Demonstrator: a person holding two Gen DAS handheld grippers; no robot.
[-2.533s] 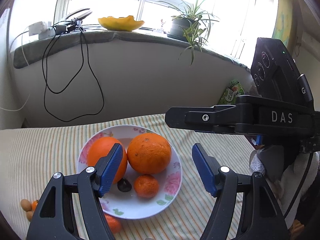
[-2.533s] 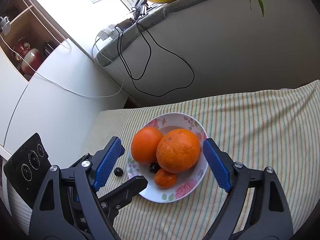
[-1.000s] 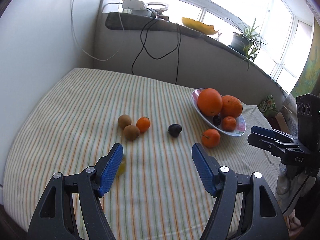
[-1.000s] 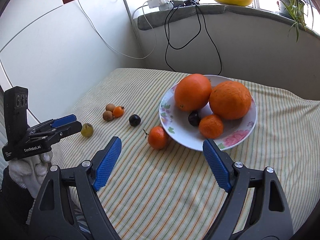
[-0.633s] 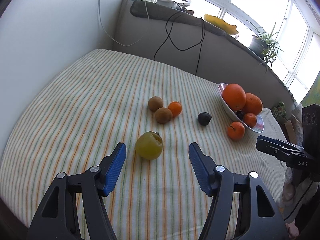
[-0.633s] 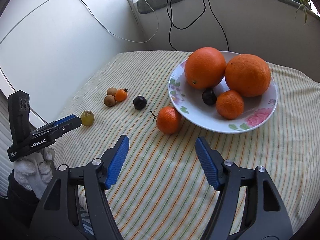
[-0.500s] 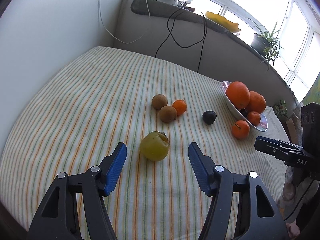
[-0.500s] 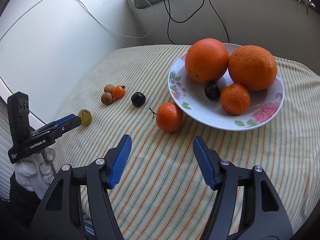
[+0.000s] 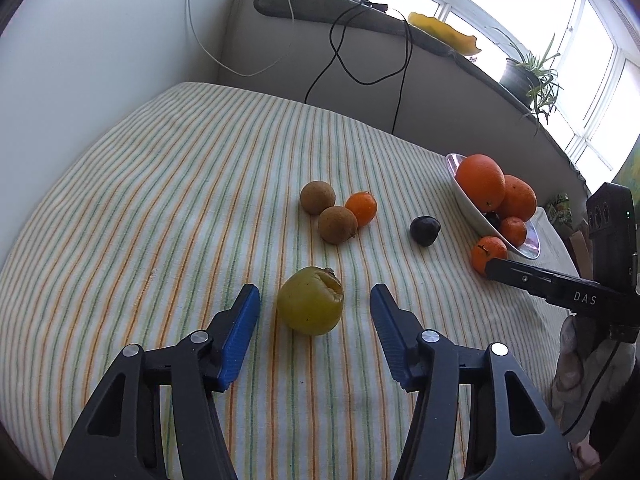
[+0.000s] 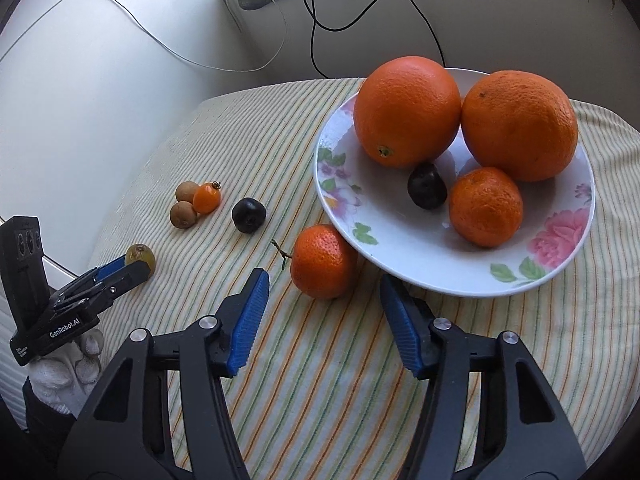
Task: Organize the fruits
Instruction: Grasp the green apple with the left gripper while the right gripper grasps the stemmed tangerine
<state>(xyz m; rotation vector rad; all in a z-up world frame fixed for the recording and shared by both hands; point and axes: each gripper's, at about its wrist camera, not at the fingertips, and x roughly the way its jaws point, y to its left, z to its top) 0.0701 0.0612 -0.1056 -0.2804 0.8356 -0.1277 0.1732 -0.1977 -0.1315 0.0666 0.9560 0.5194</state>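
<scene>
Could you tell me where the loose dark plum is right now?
The dark plum lies on the striped cloth, between the small orange fruit and the plate.

Tabletop cloth (image 9: 180, 184) striped cream, orange and green; yellow-green fruit (image 9: 310, 300); two brown fruits (image 9: 337, 225); dark purple plum (image 9: 425, 231); orange mandarin (image 10: 323, 261); white plate (image 10: 420, 256) with pink flowers and green leaves; claw pads (image 10: 248, 316) blue on black arms.

Both wrist views look down, sharing the plate (image 9: 472, 210) (image 10: 404, 248).
</scene>
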